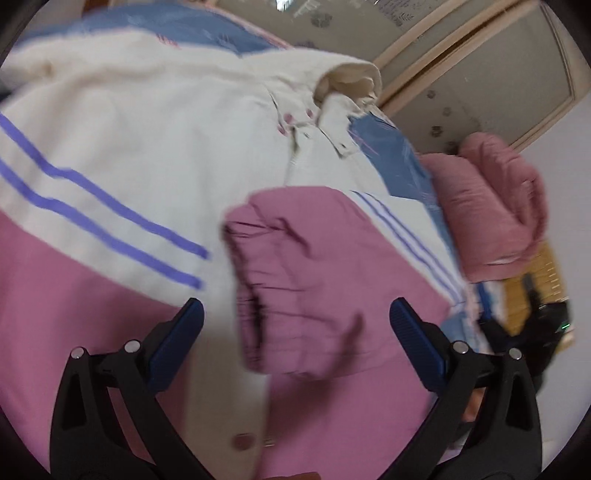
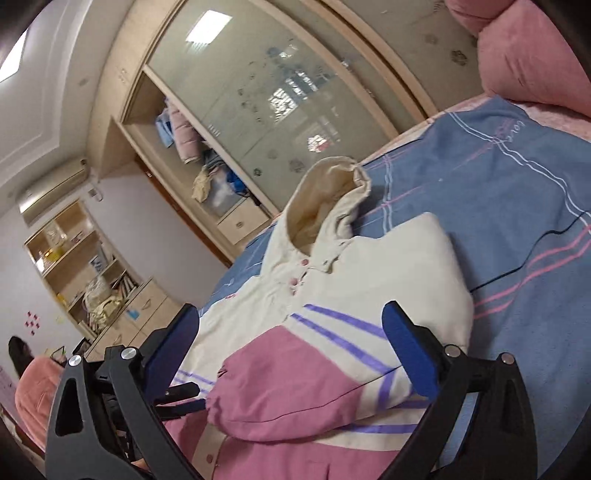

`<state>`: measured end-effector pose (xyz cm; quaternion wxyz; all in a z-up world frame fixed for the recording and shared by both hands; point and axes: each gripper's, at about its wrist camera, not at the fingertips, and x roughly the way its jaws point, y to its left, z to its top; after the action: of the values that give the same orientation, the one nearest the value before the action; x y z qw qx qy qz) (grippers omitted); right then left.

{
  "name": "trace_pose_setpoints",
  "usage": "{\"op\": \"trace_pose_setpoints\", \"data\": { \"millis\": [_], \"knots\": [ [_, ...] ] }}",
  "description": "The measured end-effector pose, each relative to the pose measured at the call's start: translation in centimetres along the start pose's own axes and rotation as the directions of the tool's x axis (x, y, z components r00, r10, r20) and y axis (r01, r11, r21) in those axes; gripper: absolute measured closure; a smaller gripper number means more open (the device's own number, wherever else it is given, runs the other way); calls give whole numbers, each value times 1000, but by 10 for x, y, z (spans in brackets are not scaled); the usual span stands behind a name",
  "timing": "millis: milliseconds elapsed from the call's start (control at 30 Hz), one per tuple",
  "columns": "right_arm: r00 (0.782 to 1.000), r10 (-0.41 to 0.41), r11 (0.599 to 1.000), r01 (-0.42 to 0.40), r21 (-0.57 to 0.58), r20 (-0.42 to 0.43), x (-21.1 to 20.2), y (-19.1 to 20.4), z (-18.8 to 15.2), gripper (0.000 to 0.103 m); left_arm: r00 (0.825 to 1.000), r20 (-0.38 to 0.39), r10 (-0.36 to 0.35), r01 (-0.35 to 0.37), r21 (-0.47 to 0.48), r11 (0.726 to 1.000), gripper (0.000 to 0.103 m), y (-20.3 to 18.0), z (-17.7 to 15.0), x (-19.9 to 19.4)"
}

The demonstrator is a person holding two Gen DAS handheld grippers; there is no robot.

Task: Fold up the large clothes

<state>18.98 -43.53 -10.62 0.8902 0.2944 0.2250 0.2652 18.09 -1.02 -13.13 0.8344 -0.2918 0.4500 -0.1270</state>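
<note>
A cream and pink hooded jacket (image 1: 122,147) with purple stripes lies spread on a blue bedsheet (image 1: 192,26). It also shows in the right wrist view (image 2: 369,273). One pink sleeve (image 1: 306,280) is folded across the jacket's front; in the right wrist view the sleeve (image 2: 280,391) lies just ahead of the fingers. My left gripper (image 1: 295,314) is open and empty, just above the sleeve's cuff. My right gripper (image 2: 290,325) is open and empty, hovering over the jacket's front. The left gripper's tips (image 2: 184,395) show at the jacket's left edge in the right wrist view.
A rolled pink quilt (image 1: 495,206) lies at the right of the bed; it shows in the right wrist view (image 2: 532,59) at the top right. Glass-door wardrobes (image 2: 266,92) and shelves (image 2: 74,258) stand beyond the bed. A person in pink (image 2: 33,384) sits at far left.
</note>
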Motion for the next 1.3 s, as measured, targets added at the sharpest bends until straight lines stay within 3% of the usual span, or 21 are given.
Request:
{"op": "trace_pose_setpoints", "data": {
  "millis": [100,133,233,300,400,500,600,733,767,800,833,867,900,967,1033,1067,1100,1200,1267,1300],
  "knots": [
    [999,-37,999,37,-10,-11,6,-1,-2,4,993,-43,-111,107,-86,991,2,1,-3,12],
    [999,-43,999,43,-15,-14,6,0,-4,4,992,-42,-117,113,-93,989,2,-1,-5,13],
    [998,-48,999,48,-10,-39,12,0,-7,4,992,-22,-121,121,-8,993,3,-17,-12,8],
    [997,-62,998,62,-7,-47,15,-2,-9,4,990,-2,-141,141,47,989,18,-30,-14,3],
    [996,-78,997,79,16,-33,10,-9,-9,4,995,-4,-101,101,83,991,29,-38,-12,4],
    [997,-81,994,82,75,-14,5,-23,-6,4,991,-37,-126,129,96,987,27,-43,-13,11],
    [996,-87,989,86,124,-1,0,-35,-5,4,978,-95,-184,192,90,977,12,-48,-16,24],
    [995,-94,988,92,121,14,-6,-34,-5,4,977,-133,-168,178,66,982,11,-49,-22,41],
    [994,-105,989,103,107,17,-7,-32,-5,4,978,-123,-170,179,67,982,19,-49,-23,40],
    [992,-122,989,120,92,17,-8,-30,-5,4,980,-108,-169,177,75,981,46,-49,-24,38],
    [991,-136,988,134,83,20,-8,-29,-6,4,981,-108,-163,172,83,982,65,-49,-22,38],
    [989,-145,986,143,82,20,-9,-30,-5,4,980,-114,-162,172,83,982,90,-46,-19,38],
    [989,-149,985,147,89,20,-9,-31,-5,4,981,-98,-167,174,64,983,91,-39,-15,35],
    [988,-152,982,148,118,26,-12,-37,-5,4,993,-13,-117,117,60,991,91,-31,-5,22],
    [986,-165,977,159,143,32,-15,-42,-4,4,991,135,21,-33,84,996,91,-23,10,-4],
    [983,-182,973,176,150,34,-17,-45,-4,4,980,184,70,-86,79,993,91,-20,14,-14],
    [979,-203,969,197,150,32,-17,-46,-4,4,953,258,161,-182,59,982,90,-14,23,-29],
    [950,-314,945,313,93,-4,-11,-43,-6,4,877,334,346,-363,-11,932,86,5,40,-52],
    [922,-383,923,384,5,-49,1,-36,-9,4,874,328,359,-372,-25,928,82,15,44,-57],
    [896,-432,901,424,-93,-101,15,-27,-14,4,876,326,355,-367,-26,930,80,19,45,-59]
  ]
}}
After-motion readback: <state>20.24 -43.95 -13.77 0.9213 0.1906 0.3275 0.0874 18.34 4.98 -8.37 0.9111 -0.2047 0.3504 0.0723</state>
